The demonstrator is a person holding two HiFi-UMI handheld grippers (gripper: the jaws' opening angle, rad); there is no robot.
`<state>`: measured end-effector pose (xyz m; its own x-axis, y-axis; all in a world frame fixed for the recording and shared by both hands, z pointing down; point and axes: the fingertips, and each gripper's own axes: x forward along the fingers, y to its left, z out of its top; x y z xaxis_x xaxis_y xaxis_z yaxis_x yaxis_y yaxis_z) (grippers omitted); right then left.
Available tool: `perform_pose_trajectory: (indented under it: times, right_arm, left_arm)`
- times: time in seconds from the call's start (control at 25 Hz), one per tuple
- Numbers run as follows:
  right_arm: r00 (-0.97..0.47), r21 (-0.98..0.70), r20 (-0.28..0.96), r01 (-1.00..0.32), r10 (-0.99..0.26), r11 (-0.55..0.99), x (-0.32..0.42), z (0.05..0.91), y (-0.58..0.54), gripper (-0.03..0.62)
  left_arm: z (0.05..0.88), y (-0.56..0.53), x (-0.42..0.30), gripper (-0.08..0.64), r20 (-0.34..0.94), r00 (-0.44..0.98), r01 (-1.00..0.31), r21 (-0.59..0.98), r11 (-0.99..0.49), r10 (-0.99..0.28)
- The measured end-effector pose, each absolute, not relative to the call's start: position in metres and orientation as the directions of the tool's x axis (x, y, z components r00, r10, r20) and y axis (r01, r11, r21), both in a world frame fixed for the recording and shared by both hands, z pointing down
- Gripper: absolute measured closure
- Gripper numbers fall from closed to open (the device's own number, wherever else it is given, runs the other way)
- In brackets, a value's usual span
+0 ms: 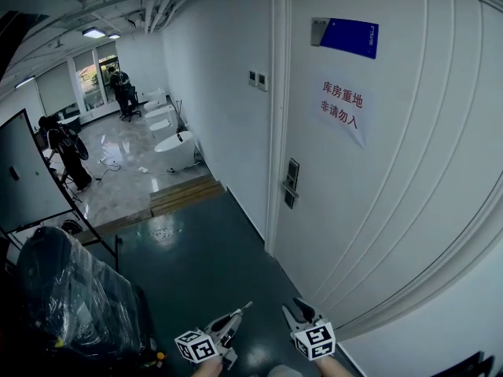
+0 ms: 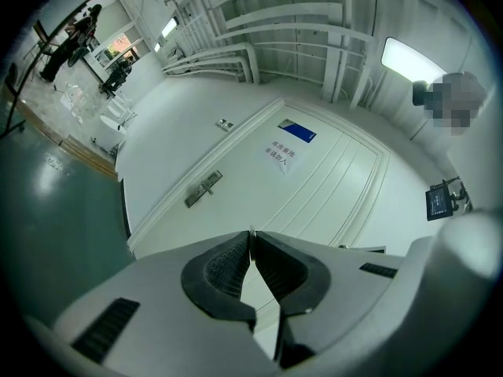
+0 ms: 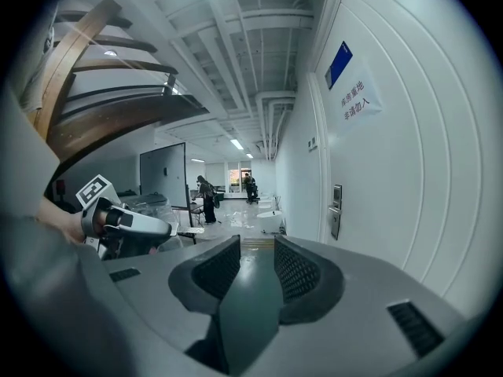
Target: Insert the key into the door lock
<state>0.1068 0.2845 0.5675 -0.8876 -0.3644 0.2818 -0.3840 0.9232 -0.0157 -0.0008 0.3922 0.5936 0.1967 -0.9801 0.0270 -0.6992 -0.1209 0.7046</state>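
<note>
The white door (image 1: pixel 393 171) fills the right of the head view, and its metal lock (image 1: pixel 291 184) with a handle sits on the door's left edge. My left gripper (image 1: pixel 245 308) is low in that view, well short of the door, and points toward it. In the left gripper view its jaws (image 2: pixel 251 238) are shut, with a thin pale sliver, apparently the key (image 2: pixel 251 230), at the tips; the lock (image 2: pixel 204 188) lies ahead to the left. My right gripper (image 1: pixel 297 305) is alongside. Its jaws (image 3: pixel 251 246) stand open and empty, with the lock (image 3: pixel 336 208) ahead to the right.
A paper notice (image 1: pixel 343 110) and a blue plate (image 1: pixel 346 35) hang on the door. A plastic-wrapped bundle (image 1: pixel 71 289) stands at the lower left. Beyond a wooden step (image 1: pixel 185 193) are white bathtubs (image 1: pixel 174 149) and two people (image 1: pixel 71 151) far off.
</note>
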Motion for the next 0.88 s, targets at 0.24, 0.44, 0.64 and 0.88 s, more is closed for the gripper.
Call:
perform_pose_trajectory:
  times: [0.24, 0.44, 0.64, 0.88]
  right_arm:
    - [-0.889, -0.016, 0.284, -0.379, -0.359, 0.925, 0.083, 0.568, 0.271, 0.471]
    - [-0.889, -0.025, 0.297, -0.371, -0.348, 0.928, 0.063, 0.574, 0.25, 0.471]
    - [-0.894, -0.025, 0.29, -0.363, -0.341, 0.931, 0.039, 0.569, 0.215, 0.471]
    - [-0.897, -0.032, 0.304, -0.345, -0.32, 0.938, 0.01, 0.562, 0.17, 0.471]
  left_arm:
    - [0.595, 0.378, -0.024, 0.528, 0.026, 0.189, -0.694, 0.711, -0.115, -0.982]
    - [0.601, 0.359, -0.044, 0.528, 0.037, 0.178, -0.69, 0.718, -0.098, -0.983]
    - [0.595, 0.33, -0.069, 0.528, 0.045, 0.166, -0.692, 0.717, -0.084, -0.985]
    - [0.589, 0.286, -0.1, 0.528, 0.059, 0.149, -0.696, 0.715, -0.062, -0.987]
